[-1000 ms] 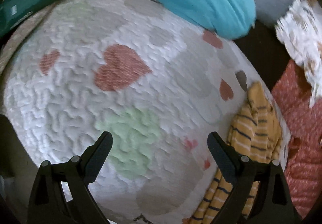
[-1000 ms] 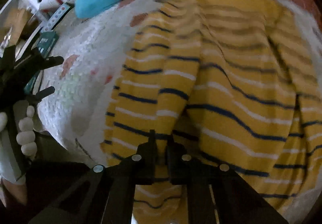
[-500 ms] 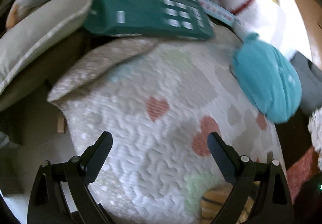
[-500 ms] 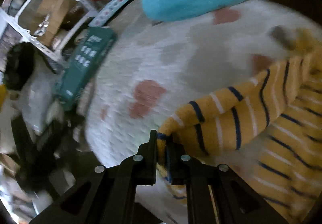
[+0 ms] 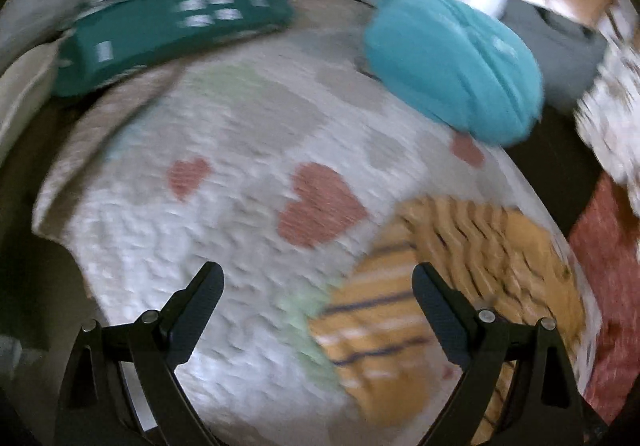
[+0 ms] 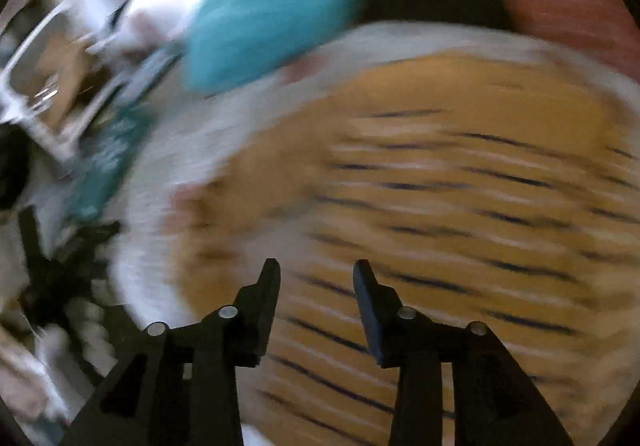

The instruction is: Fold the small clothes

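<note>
A yellow garment with navy and white stripes lies on a white quilt with hearts, at the lower right in the left wrist view. It fills most of the right wrist view, blurred by motion. My left gripper is open and empty over the quilt, its right finger over the garment's edge. My right gripper is open and empty just above the garment.
A teal bundle lies at the quilt's far edge. A dark green box sits at the far left, a grey item and a floral cloth at the far right. A red patterned cloth lies right of the quilt.
My right gripper has opened and let go of the striped garment, which now lies spread on the quilt. My left gripper has swung back toward the garment.
</note>
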Demonstrator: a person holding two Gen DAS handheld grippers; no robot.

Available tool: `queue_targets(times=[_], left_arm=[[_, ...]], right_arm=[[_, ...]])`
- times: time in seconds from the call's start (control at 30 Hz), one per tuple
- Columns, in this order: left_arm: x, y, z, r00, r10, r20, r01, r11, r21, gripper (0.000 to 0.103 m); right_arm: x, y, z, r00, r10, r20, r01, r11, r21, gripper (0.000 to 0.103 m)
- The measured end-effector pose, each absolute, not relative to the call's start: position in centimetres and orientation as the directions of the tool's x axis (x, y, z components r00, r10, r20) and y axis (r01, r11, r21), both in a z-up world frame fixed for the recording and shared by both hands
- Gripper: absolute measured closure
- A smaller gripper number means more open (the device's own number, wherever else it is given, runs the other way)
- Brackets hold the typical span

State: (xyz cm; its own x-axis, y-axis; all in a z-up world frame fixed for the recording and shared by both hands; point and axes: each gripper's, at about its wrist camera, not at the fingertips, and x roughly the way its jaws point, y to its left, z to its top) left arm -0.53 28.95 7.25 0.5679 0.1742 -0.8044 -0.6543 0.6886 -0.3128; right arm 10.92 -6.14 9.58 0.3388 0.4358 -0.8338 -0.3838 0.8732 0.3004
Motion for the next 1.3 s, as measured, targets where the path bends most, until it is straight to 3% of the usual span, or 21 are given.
queue_targets(times=[0.17, 0.23, 0.37, 0.53, 0.57, 0.6, 0.63, 0.73, 0.8, 1.0, 1.07, 1.13, 1.27, 1.3], left_arm=[[1.6, 23.9, 8.0, 0.602, 0.133, -0.788, -0.532, 0.802, -0.271, 0.008], [2.3, 22.1, 7.9, 0.604, 0.117, -0.789, -0.494, 0.831, -0.255, 0.008], [3.4, 18.8, 7.2, 0.589, 0.068, -0.805, -0.438, 0.864, -0.248, 0.008], [4.1, 16.0, 6.9, 0.579, 0.067, -0.812, -0.4, 0.892, -0.211, 0.008], [4.2, 15.6, 6.8, 0.577, 0.072, -0.814, -0.395, 0.897, -0.2, 0.008], [4.3, 15.2, 6.7, 0.574, 0.076, -0.816, -0.391, 0.9, -0.192, 0.008], [4.4, 14.9, 6.7, 0.57, 0.078, -0.818, -0.388, 0.903, -0.184, 0.008], [4.8, 13.9, 6.2, 0.554, 0.067, -0.83, -0.372, 0.911, -0.176, 0.008], [5.1, 13.3, 5.9, 0.547, 0.057, -0.835, -0.363, 0.915, -0.175, 0.008], [6.1, 12.1, 5.2, 0.528, 0.017, -0.849, -0.336, 0.923, -0.191, 0.008], [6.3, 11.7, 4.8, 0.515, 0.007, -0.857, -0.328, 0.926, -0.19, 0.008], [6.4, 11.4, 4.3, 0.499, 0.001, -0.867, -0.32, 0.93, -0.183, 0.008], [5.7, 11.5, 3.4, 0.468, -0.061, -0.882, -0.298, 0.928, -0.222, 0.008], [5.2, 11.6, 3.2, 0.457, -0.09, -0.885, -0.289, 0.926, -0.244, 0.008]], right_arm=[[9.4, -24.6, 7.8, 0.416, 0.062, -0.907, -0.02, 0.998, 0.058, 0.05], [8.7, -28.8, 6.6, 0.39, -0.015, -0.921, 0.062, 0.998, 0.01, 0.05], [6.4, -33.6, 4.0, 0.36, 0.032, -0.932, 0.177, 0.979, 0.102, 0.048], [4.8, -32.4, 1.1, 0.332, 0.164, -0.929, 0.183, 0.955, 0.234, 0.04], [4.4, -31.4, 1.0, 0.351, 0.125, -0.928, 0.157, 0.969, 0.19, 0.044], [4.2, -30.8, 1.2, 0.353, 0.107, -0.93, 0.132, 0.978, 0.163, 0.074], [4.4, -30.0, 1.5, 0.338, 0.132, -0.932, 0.069, 0.984, 0.164, 0.092], [5.3, -30.1, 3.7, 0.338, 0.087, -0.937, 0.015, 0.995, 0.098, 0.095], [6.8, -31.9, 6.0, 0.388, -0.059, -0.92, 0.01, 0.998, -0.059, 0.095], [14.0, -45.1, 11.1, 0.323, -0.562, -0.762, 0.308, 0.823, -0.477, 0.095], [15.7, -49.4, 11.3, 0.239, -0.607, -0.758, 0.387, 0.775, -0.499, 0.092], [16.3, -51.7, 10.3, 0.175, -0.541, -0.822, 0.428, 0.794, -0.431, 0.084], [15.1, -50.0, 8.8, 0.216, -0.528, -0.822, 0.435, 0.805, -0.403, 0.043], [14.3, -48.4, 8.7, 0.253, -0.498, -0.829, 0.422, 0.828, -0.369, 0.043]])
